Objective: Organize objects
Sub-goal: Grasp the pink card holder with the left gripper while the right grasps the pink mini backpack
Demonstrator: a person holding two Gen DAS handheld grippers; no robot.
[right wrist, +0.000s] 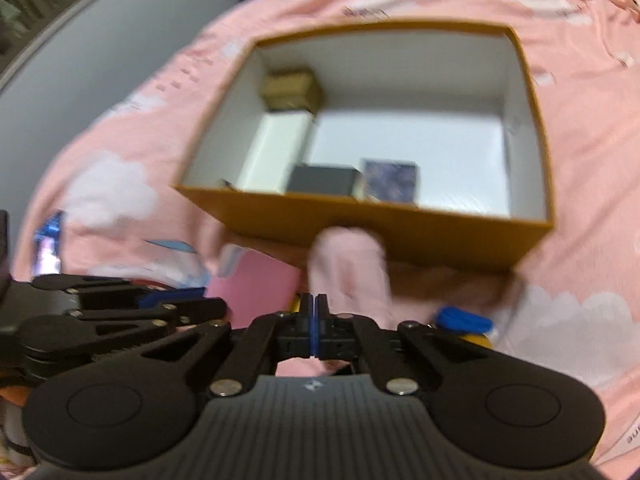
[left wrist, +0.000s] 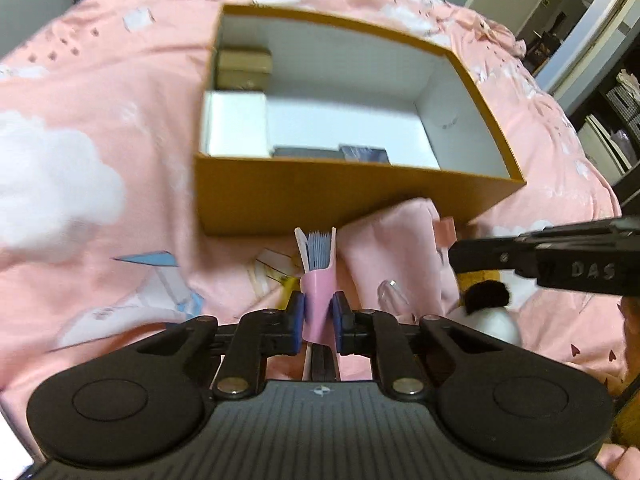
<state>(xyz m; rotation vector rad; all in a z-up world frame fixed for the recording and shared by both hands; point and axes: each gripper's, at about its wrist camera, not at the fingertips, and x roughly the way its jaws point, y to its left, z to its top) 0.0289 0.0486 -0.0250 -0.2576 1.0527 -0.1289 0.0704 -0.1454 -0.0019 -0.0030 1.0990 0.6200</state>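
Left gripper (left wrist: 318,312) has its jaws clamped on a little pink booklet (left wrist: 318,280), held upright just short of the brown box (left wrist: 340,196) on the pink bed cover (left wrist: 100,80); it looks light and floppy, pages fanning at the top, so a pinch low on the spine seems the safest hold. Right gripper (right wrist: 315,320) hangs with jaws fully closed on nothing, pointing at the box's near wall, while inside the box sit a gold box (right wrist: 292,90), a white box (right wrist: 276,144), a black box (right wrist: 322,179) and a bluish one (right wrist: 390,179)
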